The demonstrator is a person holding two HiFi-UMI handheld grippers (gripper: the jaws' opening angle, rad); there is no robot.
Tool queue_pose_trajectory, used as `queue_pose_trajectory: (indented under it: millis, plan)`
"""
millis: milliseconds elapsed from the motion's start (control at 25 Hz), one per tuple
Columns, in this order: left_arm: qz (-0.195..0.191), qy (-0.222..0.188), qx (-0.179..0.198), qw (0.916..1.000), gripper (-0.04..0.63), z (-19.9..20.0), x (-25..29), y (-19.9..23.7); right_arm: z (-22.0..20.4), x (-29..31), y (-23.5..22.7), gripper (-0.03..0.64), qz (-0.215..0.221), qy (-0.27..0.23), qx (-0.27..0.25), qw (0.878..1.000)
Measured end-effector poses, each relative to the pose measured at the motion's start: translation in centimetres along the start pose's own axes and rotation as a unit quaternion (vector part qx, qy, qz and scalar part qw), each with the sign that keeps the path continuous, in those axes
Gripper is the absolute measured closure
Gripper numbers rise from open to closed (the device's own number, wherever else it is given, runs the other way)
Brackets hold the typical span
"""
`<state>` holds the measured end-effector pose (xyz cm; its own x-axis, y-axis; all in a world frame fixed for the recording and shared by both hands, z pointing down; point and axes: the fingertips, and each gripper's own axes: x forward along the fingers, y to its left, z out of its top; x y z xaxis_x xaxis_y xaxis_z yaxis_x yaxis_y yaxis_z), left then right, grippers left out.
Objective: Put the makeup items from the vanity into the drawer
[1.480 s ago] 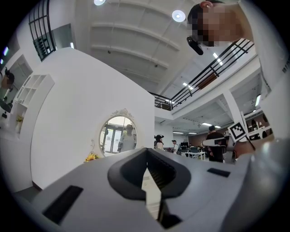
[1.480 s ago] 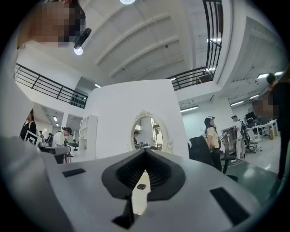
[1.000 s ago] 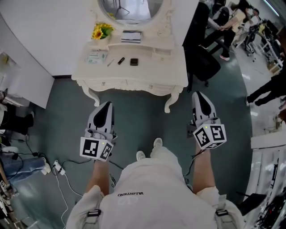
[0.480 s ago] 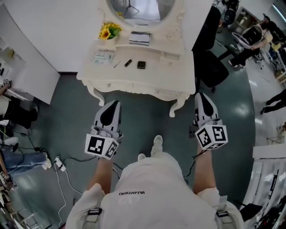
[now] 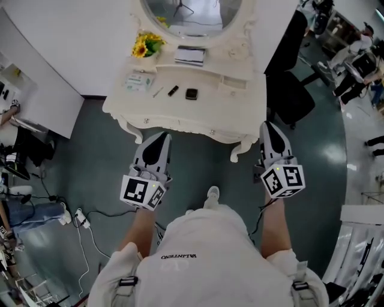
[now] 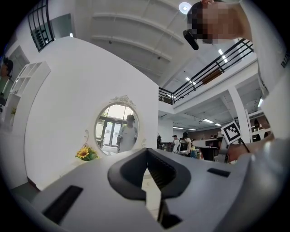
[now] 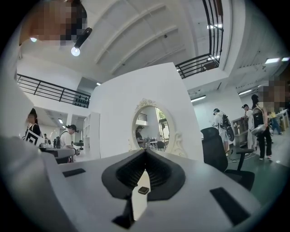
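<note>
A cream vanity (image 5: 180,114) stands ahead, with drawer knobs (image 5: 211,131) on its front. On its top lie a black square compact (image 5: 191,93), a black lipstick tube (image 5: 173,90), a thin pencil (image 5: 157,92) and a pale packet (image 5: 139,82). My left gripper (image 5: 161,139) is shut and empty, level, just short of the vanity's front left. At the front right corner my right gripper (image 5: 268,127) is also shut and empty. In the right gripper view the compact (image 7: 143,190) shows past the closed jaws (image 7: 146,152). The left gripper view shows closed jaws (image 6: 147,152) facing the oval mirror (image 6: 117,132).
Sunflowers (image 5: 146,45) and a flat box (image 5: 190,56) sit on the vanity's rear shelf under the mirror (image 5: 192,12). A black office chair (image 5: 294,96) stands just right of the vanity. Cables and a power strip (image 5: 78,223) lie on the floor at the left. People stand far right.
The person has stepped toward the vanity, which now sits lower and larger in the head view. Both grippers have moved forward to its front edge, still shut.
</note>
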<state>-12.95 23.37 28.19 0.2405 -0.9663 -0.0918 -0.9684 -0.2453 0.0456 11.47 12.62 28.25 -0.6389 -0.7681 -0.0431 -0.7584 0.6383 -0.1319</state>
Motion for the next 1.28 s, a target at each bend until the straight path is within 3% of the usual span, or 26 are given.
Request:
queue_pose_trajectory:
  millis: [760, 1280]
  plan:
    - [0.054, 0.010, 0.005, 0.9985, 0.592, -1.2, 11.1, -0.7, -1.4, 8.4, -8.4, 0.606, 0.065, 0.019, 0.030, 0.997]
    - [0.066, 0.036, 0.001, 0.9972, 0.592, -3.5, 13.1, 2.1, -3.3, 11.6, -8.2, 0.606, 0.072, 0.036, 0.037, 0.996]
